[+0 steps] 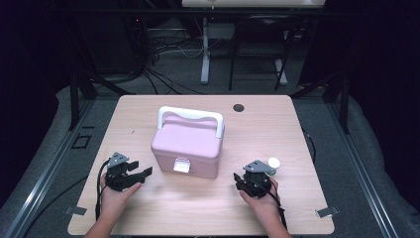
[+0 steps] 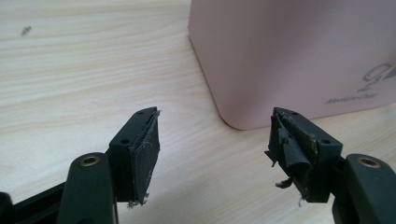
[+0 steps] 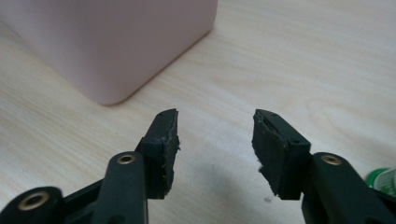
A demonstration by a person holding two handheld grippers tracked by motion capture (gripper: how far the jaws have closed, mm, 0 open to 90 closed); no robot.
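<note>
A pink box (image 1: 187, 147) with a white handle (image 1: 190, 115) and a silver front latch (image 1: 182, 165) stands closed in the middle of the table. My left gripper (image 1: 142, 177) rests on the table just left of the box's front corner, jaws open and empty. In the left gripper view that gripper (image 2: 215, 117) faces the pink box (image 2: 299, 51) at its rounded corner. My right gripper (image 1: 238, 179) rests to the right of the box, also open and empty. In the right gripper view this gripper (image 3: 215, 116) points past the pink box (image 3: 112, 42) at its lower corner.
A small white round object (image 1: 274, 162) lies just behind my right gripper; a green and white item (image 3: 384, 180) peeks in at the right gripper view's edge. The wooden table (image 1: 277, 134) has a dark cable hole (image 1: 238, 107) at the back. Chair and desk legs stand beyond.
</note>
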